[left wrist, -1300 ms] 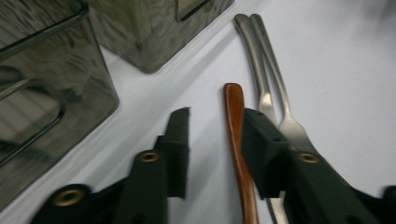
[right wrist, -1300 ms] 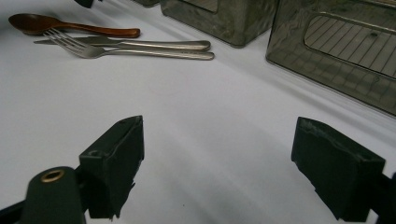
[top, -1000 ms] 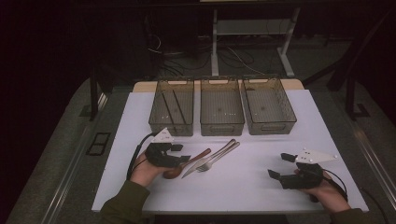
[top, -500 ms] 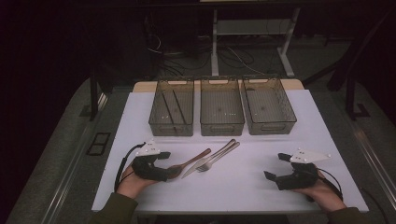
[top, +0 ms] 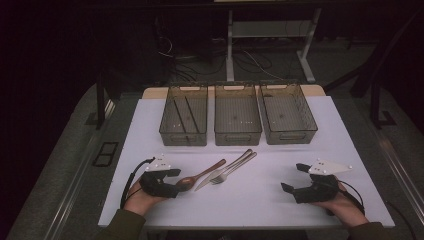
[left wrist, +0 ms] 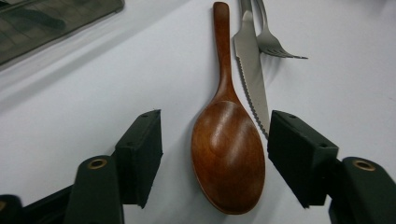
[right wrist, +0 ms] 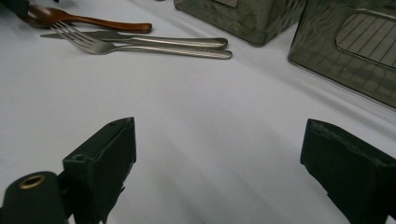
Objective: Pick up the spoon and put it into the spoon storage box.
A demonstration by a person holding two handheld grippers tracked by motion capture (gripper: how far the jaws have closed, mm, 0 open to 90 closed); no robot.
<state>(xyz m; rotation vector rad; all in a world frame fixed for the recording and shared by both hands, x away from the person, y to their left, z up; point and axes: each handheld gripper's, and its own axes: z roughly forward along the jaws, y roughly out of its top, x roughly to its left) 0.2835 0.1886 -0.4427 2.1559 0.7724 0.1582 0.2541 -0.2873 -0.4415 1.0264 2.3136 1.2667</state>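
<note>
On the white surface (top: 310, 150), near its front left, the wooden spoon (left wrist: 229, 144) lies with its bowl between the jaws of the left hand-held gripper (left wrist: 215, 154), which have just been closing but stand apart, untouched by either pad. Centre on the bowl and keep the right-hand pad clear of the knife (left wrist: 250, 70) just beside it. The left gripper view reveals that tight clearance; the high view shows three bins (top: 238, 131) behind and the right hand-held gripper (top: 292, 187), jaws apart and empty.
</note>
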